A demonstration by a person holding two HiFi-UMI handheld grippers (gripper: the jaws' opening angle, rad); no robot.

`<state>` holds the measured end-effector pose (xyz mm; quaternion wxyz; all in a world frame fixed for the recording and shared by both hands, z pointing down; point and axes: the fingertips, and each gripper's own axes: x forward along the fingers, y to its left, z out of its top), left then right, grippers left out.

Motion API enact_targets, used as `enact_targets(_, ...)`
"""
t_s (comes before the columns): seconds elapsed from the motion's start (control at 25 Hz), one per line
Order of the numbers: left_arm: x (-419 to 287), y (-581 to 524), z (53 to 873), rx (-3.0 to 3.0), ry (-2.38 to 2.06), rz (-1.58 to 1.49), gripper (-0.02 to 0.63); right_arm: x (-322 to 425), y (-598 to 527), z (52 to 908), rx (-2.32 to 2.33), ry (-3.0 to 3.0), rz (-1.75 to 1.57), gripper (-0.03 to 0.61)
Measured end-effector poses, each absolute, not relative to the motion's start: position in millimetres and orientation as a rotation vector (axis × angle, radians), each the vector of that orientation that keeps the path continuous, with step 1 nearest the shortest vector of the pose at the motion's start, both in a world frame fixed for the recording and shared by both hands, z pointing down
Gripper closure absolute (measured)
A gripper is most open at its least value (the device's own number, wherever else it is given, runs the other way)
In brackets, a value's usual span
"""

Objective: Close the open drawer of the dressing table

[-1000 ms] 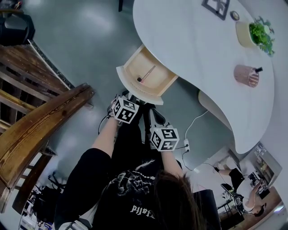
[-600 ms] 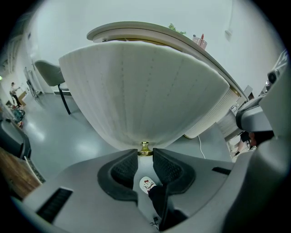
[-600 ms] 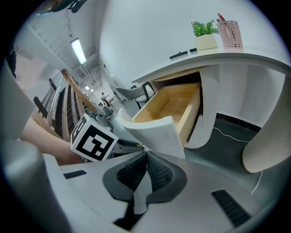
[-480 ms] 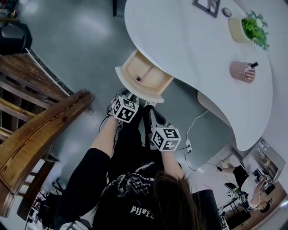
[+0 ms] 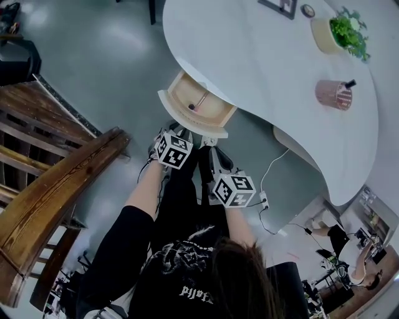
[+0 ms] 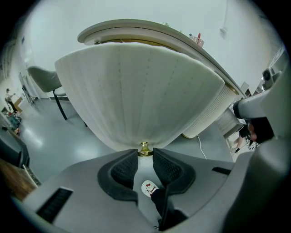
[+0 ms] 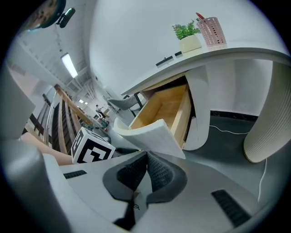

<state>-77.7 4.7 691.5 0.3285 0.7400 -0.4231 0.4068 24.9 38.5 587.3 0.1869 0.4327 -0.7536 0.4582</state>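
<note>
The white dressing table (image 5: 268, 56) has one wooden drawer (image 5: 201, 99) standing open, with a thin pink stick lying in it. In the left gripper view the drawer's curved ribbed front (image 6: 141, 95) fills the picture. Its brass knob (image 6: 144, 148) sits between the tips of my left gripper (image 6: 144, 153), whose pads close on it. In the head view the left gripper (image 5: 181, 133) reaches the front from below. My right gripper (image 7: 146, 155) is shut with nothing in it, its tips at the lower edge of the drawer front (image 7: 150, 134), just right of the left gripper (image 5: 211, 144).
On the tabletop stand a potted plant (image 5: 340, 31), a pink pen holder (image 5: 333, 95) and a picture frame (image 5: 280, 6). A wooden railing (image 5: 56, 187) runs at the left. A cable and a power strip (image 5: 265, 200) lie on the floor by the ribbed table leg (image 5: 299, 149).
The drawer shows less of its inside than before; it has slid some way under the tabletop. Both grippers have moved toward the table with its front.
</note>
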Motion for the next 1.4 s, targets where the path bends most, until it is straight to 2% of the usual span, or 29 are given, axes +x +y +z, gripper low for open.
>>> enact_targets(1.4, -60.8, -40.5, 689.5, 2.003, -1.113, 1.055, 0.499, 44.6, 20.8, 583.6, 1.336, -2.102, 1.271, 0.552)
